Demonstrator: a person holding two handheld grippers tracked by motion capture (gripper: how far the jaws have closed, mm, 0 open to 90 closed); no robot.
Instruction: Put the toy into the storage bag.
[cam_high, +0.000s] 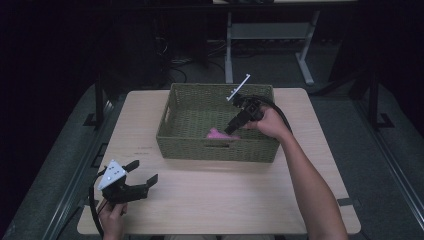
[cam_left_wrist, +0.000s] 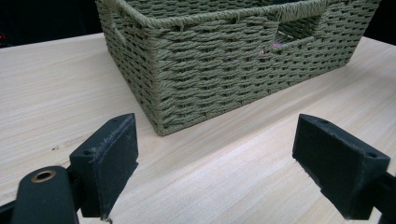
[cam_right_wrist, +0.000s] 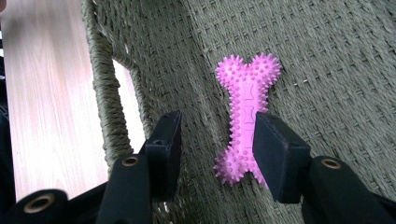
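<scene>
A pink spiky bone-shaped toy (cam_right_wrist: 247, 107) lies flat on the floor of a green woven basket (cam_high: 215, 87), near its front wall. My right gripper (cam_high: 231, 131) reaches down into the basket over the toy (cam_high: 216, 133). In the right gripper view the jaws (cam_right_wrist: 217, 123) stand apart: the right one overlaps the toy's edge, and bare basket floor shows between the toy and the left one. My left gripper (cam_high: 145, 171) rests low at the table's front left, jaws wide apart and empty, and it (cam_left_wrist: 217, 126) faces the basket's corner (cam_left_wrist: 224, 70).
The basket stands at the middle back of a light wooden table (cam_high: 200, 200). Its front wall has a handle hole (cam_left_wrist: 299, 28) through which a bit of pink shows. Bare tabletop lies between the basket and the left gripper. Dark floor and desk legs lie beyond.
</scene>
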